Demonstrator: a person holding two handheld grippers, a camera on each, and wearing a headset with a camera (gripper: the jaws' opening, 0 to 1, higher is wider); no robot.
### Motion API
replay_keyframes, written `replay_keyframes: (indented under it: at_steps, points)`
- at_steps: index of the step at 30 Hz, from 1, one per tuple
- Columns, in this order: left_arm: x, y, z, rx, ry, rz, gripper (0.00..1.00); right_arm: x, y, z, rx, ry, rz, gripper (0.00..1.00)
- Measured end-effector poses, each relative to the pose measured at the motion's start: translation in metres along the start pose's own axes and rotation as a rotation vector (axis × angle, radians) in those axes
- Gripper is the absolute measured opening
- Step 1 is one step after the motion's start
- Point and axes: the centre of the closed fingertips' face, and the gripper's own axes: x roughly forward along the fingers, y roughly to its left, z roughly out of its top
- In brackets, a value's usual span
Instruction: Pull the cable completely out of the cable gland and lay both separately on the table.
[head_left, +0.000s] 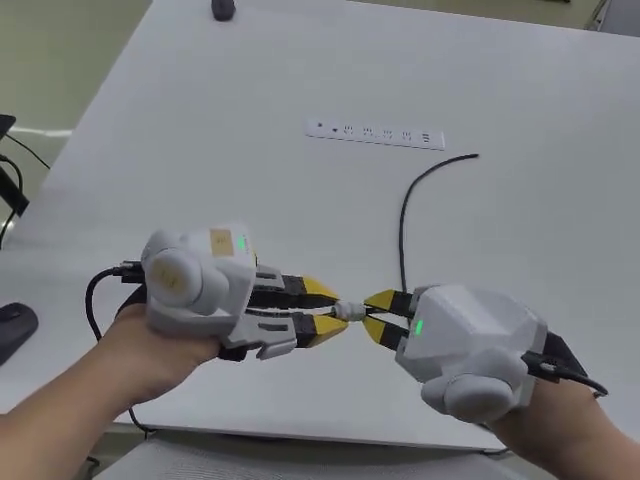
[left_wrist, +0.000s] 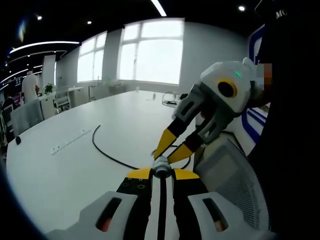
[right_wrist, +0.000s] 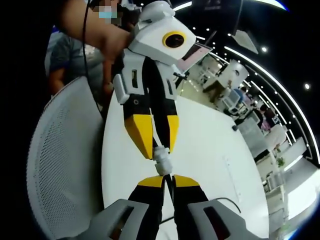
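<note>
Hands came first at the bottom of the head view, the left hand (head_left: 140, 355) and the right hand (head_left: 565, 430), each holding a tool with its tips turned toward the other over the near edge of the white table (head_left: 250, 120). The left gripper (head_left: 338, 310) was clenched on the small white cable gland (head_left: 351, 311). The right gripper (head_left: 372, 314) was pinched on the black cable (head_left: 402, 235) just beside the gland, and the two pairs of yellow tips nearly met. As far as could be seen, the cable ran straight into the gland. Beyond the grippers it trailed away across the table, curving to a free end near a white power strip (head_left: 375, 133). A small dark object (head_left: 222, 8) lay at the far edge.
</note>
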Motion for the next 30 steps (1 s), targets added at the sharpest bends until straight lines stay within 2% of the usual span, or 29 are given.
replay_keyframes:
  at_steps: [4,7,14,16,24,26,30]
  points:
    - [0.001,0.0,0.001,0.004,-0.004,-0.003,0.15,-0.001,-0.001,-0.002,0.044,-0.003,-0.003,0.0]
    - [0.0,0.0,0.001,0.007,-0.004,-0.003,0.15,-0.001,-0.004,-0.009,0.062,0.017,-0.014,0.0]
    - [-0.002,0.002,0.003,0.021,-0.013,-0.003,0.15,-0.003,-0.013,-0.028,0.196,0.033,-0.029,0.0]
    - [-0.002,0.002,0.003,0.019,-0.015,-0.005,0.15,-0.004,-0.014,-0.032,0.268,0.025,-0.034,0.0]
    - [-0.003,0.003,0.004,0.018,-0.02,0.001,0.15,-0.003,-0.021,-0.059,0.438,0.049,-0.061,0.0]
    - [-0.003,0.004,0.004,0.016,-0.021,0.003,0.15,-0.002,-0.021,-0.069,0.511,0.056,-0.063,0.01]
    - [-0.005,0.005,0.006,0.007,-0.033,0.011,0.15,-0.001,-0.02,-0.08,0.614,0.05,-0.064,0.01]
